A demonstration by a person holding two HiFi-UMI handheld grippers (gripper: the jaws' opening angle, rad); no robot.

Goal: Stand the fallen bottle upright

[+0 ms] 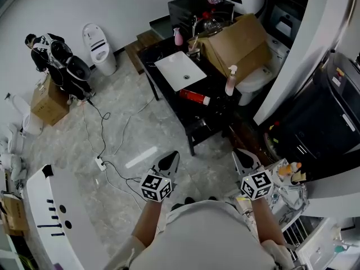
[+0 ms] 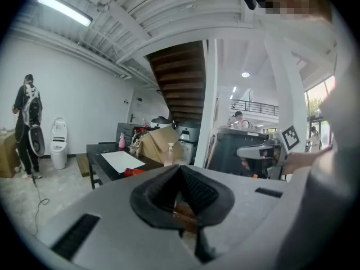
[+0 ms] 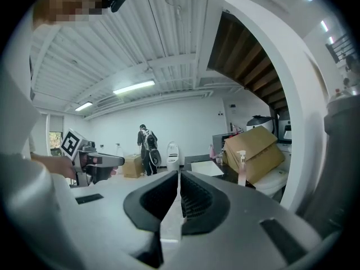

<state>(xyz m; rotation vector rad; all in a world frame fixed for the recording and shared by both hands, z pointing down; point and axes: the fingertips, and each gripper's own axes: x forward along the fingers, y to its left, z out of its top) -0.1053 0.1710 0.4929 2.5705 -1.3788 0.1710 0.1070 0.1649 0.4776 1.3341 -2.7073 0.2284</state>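
As it lies flat, red bottle (white cap), dark table.

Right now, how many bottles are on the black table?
3: red bottle lying toward the near end, pump bottle standing by the box, pink bottle at the far end. The box may hide others.

Site: a large indoor hall used as a bathroom-fixture showroom or mock-up, not a lived-in home. Evidence: a free-standing white toilet on the marble-tiled floor, a second toilet beside a black vanity table with an inset white basin. Also noted: an open cardboard box, a power strip with loose cable, bare ceiling tube lights, and the underside of a staircase.
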